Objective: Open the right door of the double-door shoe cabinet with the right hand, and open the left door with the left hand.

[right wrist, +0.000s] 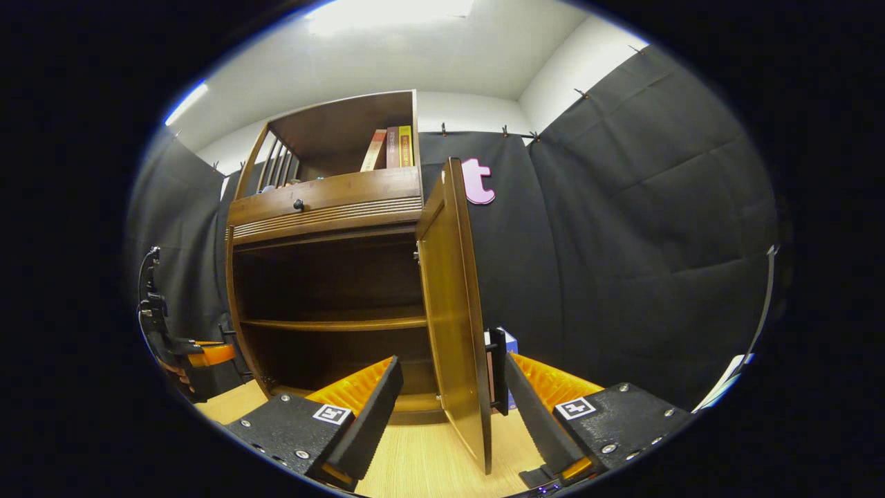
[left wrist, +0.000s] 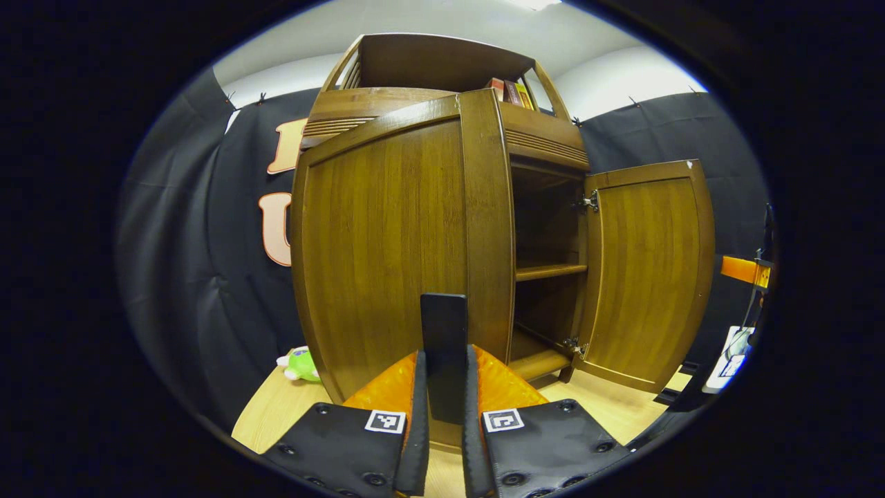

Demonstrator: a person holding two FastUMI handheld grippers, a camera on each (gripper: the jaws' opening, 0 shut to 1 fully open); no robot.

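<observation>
The brown wooden shoe cabinet (left wrist: pixel 415 111) fills the left gripper view. Its left door (left wrist: pixel 387 249) stands slightly out from the frame, and my left gripper (left wrist: pixel 444 363) is shut on that door's upright black handle (left wrist: pixel 442 325). The right door (left wrist: pixel 643 277) hangs wide open, showing the shelf (left wrist: pixel 550 271) inside. In the right gripper view the right door (right wrist: pixel 453 311) appears edge-on between my right gripper's (right wrist: pixel 449 408) spread fingers, which do not press on it. Its black handle (right wrist: pixel 496 370) lies just inside the right finger (right wrist: pixel 529 408). The left gripper (right wrist: pixel 200 356) shows far left.
A green plush toy (left wrist: pixel 299 364) lies on the light wooden floor (left wrist: pixel 276 408) left of the cabinet. Books (right wrist: pixel 390 146) stand on the top shelf above a drawer with a knob (right wrist: pixel 298 205). A blue and white box (right wrist: pixel 509 341) sits behind the right door.
</observation>
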